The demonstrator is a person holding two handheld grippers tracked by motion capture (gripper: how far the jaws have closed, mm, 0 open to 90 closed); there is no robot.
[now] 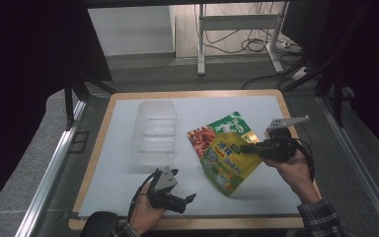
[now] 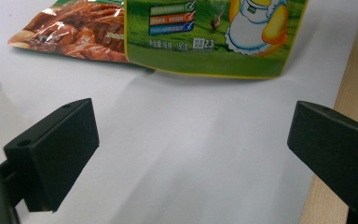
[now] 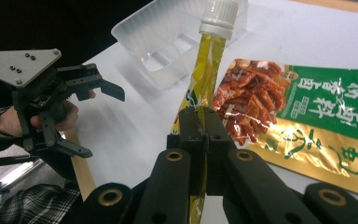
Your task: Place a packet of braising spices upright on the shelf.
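Observation:
A yellow-green spout pouch [image 1: 227, 160] with a white cap [image 3: 219, 14] hangs tilted above the white mat, its lower end near the mat. My right gripper [image 1: 246, 147] is shut on the pouch's side edge [image 3: 204, 140], just below the spout. Under the pouch lies a flat red, green and gold snack packet [image 1: 201, 137] [image 3: 317, 107]. My left gripper [image 1: 182, 184] stands open near the front edge, jaws wide with nothing between them [image 2: 191, 144]. It points toward the pouch's bottom edge [image 2: 214, 46] and the snack packet [image 2: 74, 32].
A clear plastic container [image 1: 154, 131] [image 3: 168, 42] sits upright at the mat's left middle. The white mat [image 1: 123, 197] lies on a wooden tabletop [image 1: 94, 148]. Metal rails run along both sides, and table legs and cables are behind.

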